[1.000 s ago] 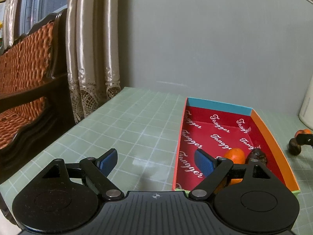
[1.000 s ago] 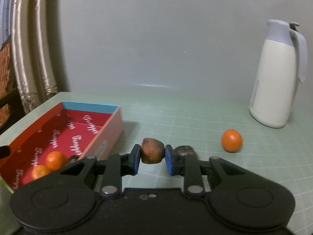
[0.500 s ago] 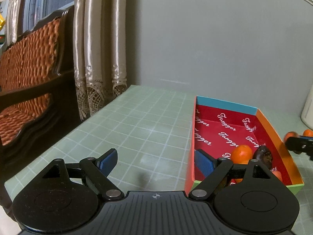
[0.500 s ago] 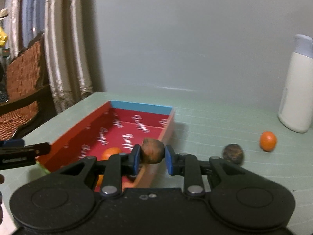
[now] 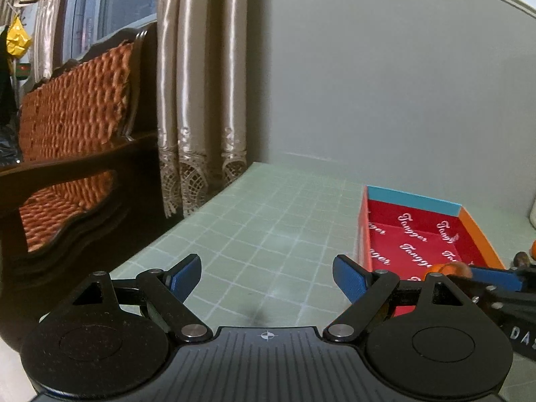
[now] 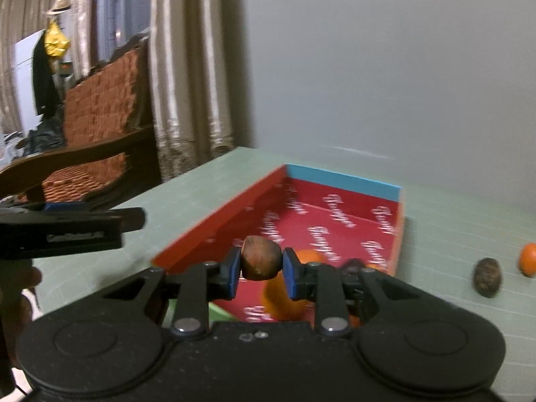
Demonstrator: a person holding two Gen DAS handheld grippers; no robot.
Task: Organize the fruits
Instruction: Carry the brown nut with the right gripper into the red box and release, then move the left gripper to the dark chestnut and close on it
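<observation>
Your right gripper is clamped on a brown fruit, pinched across its middle between the blue pads, and it hangs over the near end of the red box. Carry it a little further in, so it clears the near wall and the oranges and dark fruit already lying at that end; the bare red floor beyond them looks like the safer landing. Lower it close to the floor before you let the jaws part, since a round fruit will likely roll. Your left gripper hovers with jaws apart and empty over the counter, just left of the box; keep it out of the path. One dark fruit and one orange wait on the counter to the right.
</observation>
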